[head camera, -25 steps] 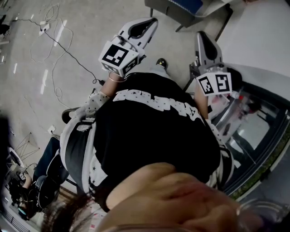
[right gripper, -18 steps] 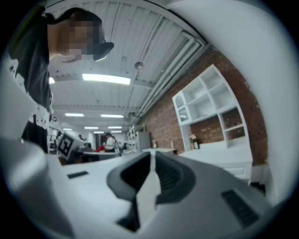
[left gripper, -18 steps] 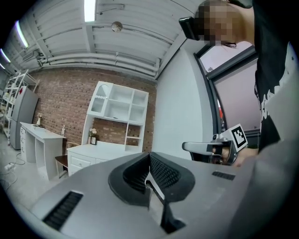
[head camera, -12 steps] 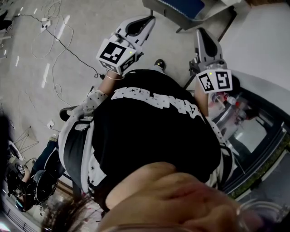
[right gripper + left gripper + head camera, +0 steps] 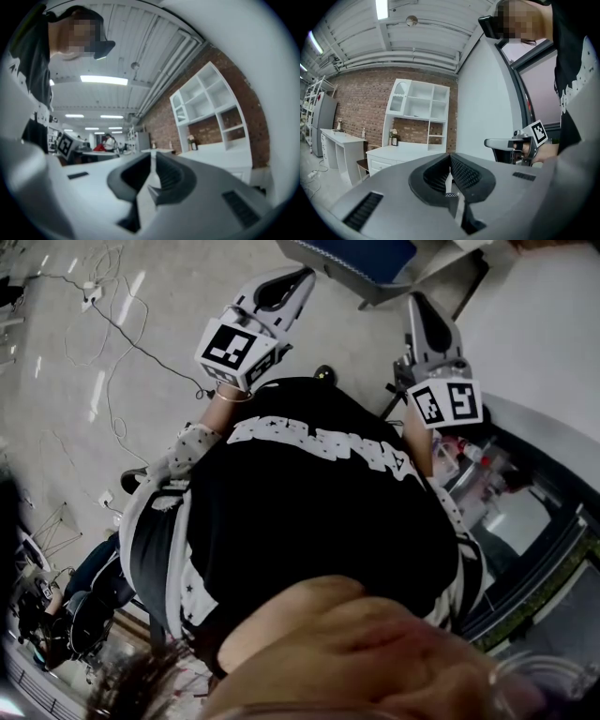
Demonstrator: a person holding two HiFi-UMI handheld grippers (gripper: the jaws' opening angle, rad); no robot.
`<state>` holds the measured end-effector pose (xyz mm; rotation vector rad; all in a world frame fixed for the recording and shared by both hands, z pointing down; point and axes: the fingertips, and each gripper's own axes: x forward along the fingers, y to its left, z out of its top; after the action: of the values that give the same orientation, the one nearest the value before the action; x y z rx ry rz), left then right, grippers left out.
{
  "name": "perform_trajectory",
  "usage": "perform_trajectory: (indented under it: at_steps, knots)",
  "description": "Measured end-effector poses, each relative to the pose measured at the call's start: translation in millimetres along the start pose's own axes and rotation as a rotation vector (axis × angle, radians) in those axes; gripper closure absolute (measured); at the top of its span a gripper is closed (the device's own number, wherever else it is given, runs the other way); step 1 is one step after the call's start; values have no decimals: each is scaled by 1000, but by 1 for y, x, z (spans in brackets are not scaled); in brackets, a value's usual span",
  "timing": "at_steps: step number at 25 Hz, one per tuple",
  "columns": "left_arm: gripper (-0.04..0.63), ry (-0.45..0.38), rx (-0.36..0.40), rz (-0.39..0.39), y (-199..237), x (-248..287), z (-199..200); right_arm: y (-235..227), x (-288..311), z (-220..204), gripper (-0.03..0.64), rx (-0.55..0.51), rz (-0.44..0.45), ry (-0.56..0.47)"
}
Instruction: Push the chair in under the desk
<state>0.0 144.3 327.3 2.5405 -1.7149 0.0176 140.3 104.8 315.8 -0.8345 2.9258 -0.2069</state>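
Head view, torso: black shirt (image 5: 309, 521) with white print, filling the middle of the frame; spotted sleeves reaching up to both tools.
Left gripper (image 5: 302, 279): held level at upper left, marker cube (image 5: 234, 351) at its rear, tip aimed at the chair; claw pressed together with nothing pinched, plain in the left gripper view (image 5: 450, 158).
Right gripper (image 5: 415, 301): held level at upper right, alongside the left one and well apart from it, marker cube (image 5: 447, 405) at its rear; claw likewise pressed together and empty in the right gripper view (image 5: 152, 158).
Chair (image 5: 375, 254): blue seat on a grey frame, standing on the floor just beyond both tips, cut off by the top of the head view; contact with either tip not discernible.
Floor (image 5: 169, 296): pale grey, with cables (image 5: 112, 324) looping over its left part.
Bystander (image 5: 94, 582): seated at the floor's lower-left edge, mostly cut off.
Desk (image 5: 401, 152): white, with a shelf unit (image 5: 419, 105) on top, far ahead in the left gripper view.
Brick wall (image 5: 356, 103): behind the desk.
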Motion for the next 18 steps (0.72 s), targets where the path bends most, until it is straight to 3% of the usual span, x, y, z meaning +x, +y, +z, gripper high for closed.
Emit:
perform_trajectory:
  at_steps: [11,18]
  knots:
    - [558,55,84,19,-2,21,-20,-33,4,-22,583,14,-6,43]
    - [558,63,57,-19,8,35,-23,-36,7,-25,583,12,-45,70]
